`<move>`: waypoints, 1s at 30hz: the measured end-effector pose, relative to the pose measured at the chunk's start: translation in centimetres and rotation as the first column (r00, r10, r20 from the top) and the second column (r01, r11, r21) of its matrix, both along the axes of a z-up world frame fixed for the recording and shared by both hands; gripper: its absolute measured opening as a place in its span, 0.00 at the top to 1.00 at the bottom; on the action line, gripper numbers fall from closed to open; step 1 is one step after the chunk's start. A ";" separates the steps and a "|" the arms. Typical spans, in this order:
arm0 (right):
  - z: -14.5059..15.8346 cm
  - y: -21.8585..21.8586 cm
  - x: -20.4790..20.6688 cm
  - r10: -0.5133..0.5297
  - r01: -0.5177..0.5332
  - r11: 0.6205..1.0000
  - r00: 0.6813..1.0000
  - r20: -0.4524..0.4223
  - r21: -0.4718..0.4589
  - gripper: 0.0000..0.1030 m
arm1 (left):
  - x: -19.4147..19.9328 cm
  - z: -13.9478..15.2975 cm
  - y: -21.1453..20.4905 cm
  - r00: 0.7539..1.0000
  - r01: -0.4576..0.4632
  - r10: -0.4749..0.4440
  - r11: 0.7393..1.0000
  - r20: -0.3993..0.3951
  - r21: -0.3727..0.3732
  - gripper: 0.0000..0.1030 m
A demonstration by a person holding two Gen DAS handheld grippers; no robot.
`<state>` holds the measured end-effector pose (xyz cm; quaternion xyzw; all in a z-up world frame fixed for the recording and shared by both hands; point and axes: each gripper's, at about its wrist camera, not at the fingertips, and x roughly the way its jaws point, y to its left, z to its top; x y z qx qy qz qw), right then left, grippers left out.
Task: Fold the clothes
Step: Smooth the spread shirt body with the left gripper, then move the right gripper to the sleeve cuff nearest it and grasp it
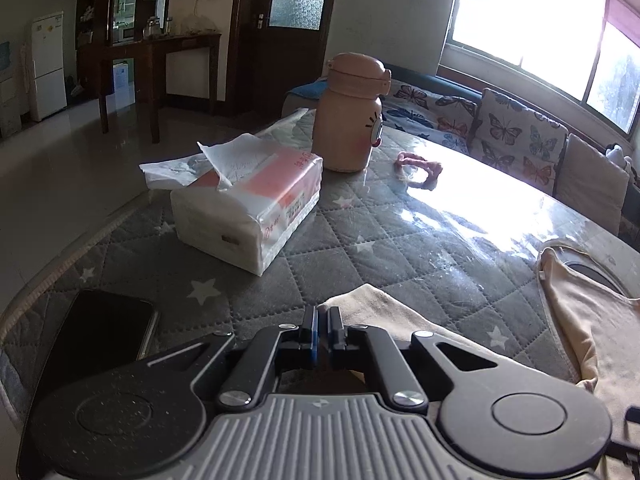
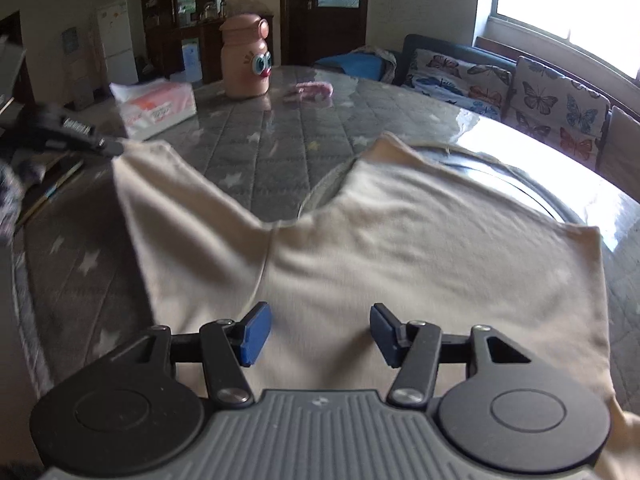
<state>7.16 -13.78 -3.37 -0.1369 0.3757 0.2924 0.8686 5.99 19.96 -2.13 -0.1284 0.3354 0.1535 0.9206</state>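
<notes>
Left gripper (image 1: pixel 323 322) pinched shut on cream garment (image 2: pixel 400 248) corner, tissue pack (image 1: pixel 248 208) beyond; right gripper (image 2: pixel 320 334) half open, empty above it. Risk: thin pinch slips, fold collapses.

Tissue pack (image 1: pixel 248 208) lies left of bottle (image 1: pixel 350 114) on table (image 1: pixel 400 248).

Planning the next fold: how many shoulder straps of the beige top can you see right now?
2. One strap is pulled out to the left, pinched by the shut left gripper; the other lies flat on the table, ahead of the open right gripper.
</notes>
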 end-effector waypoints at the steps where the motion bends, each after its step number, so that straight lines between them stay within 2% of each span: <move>1: 0.1 -0.5 -0.8 0.008 -0.008 1.000 1.000 -0.003 -0.005 0.45 | 0.0 -0.1 -0.1 1.000 -0.001 0.001 1.000 -0.003 0.005 0.95; 10: 1.0 -4.2 -5.1 0.017 -0.016 1.000 0.999 -0.036 0.018 0.45 | -0.9 -0.5 -0.2 1.000 -0.002 0.003 1.000 -0.027 0.025 0.95; 16: 2.0 -6.1 -6.1 0.006 -0.003 0.997 0.999 -0.040 0.080 0.46 | -1.4 -0.8 -0.3 0.999 0.002 -0.001 0.999 -0.050 0.033 0.92; 21: 1.9 -7.6 -7.0 0.007 0.000 0.996 0.997 -0.076 0.086 0.46 | -1.5 -0.4 -0.8 0.998 0.018 -0.016 0.999 -0.057 0.044 0.90; 24: 3.2 -9.1 -7.5 -0.016 0.023 0.992 0.998 -0.058 0.124 0.46 | -1.7 0.3 -1.0 0.999 0.017 -0.014 0.998 -0.042 0.055 0.79; 26: 4.1 -10.5 -7.3 -0.060 0.064 0.986 0.998 -0.036 0.153 0.46 | -1.8 0.9 -1.3 1.000 0.013 -0.012 0.998 -0.027 0.061 0.69; 30: 3.9 -12.8 -5.6 -0.170 0.167 0.975 0.985 0.007 0.148 0.46 | -1.3 1.8 -3.3 0.997 0.071 -0.071 0.996 -0.007 0.048 0.60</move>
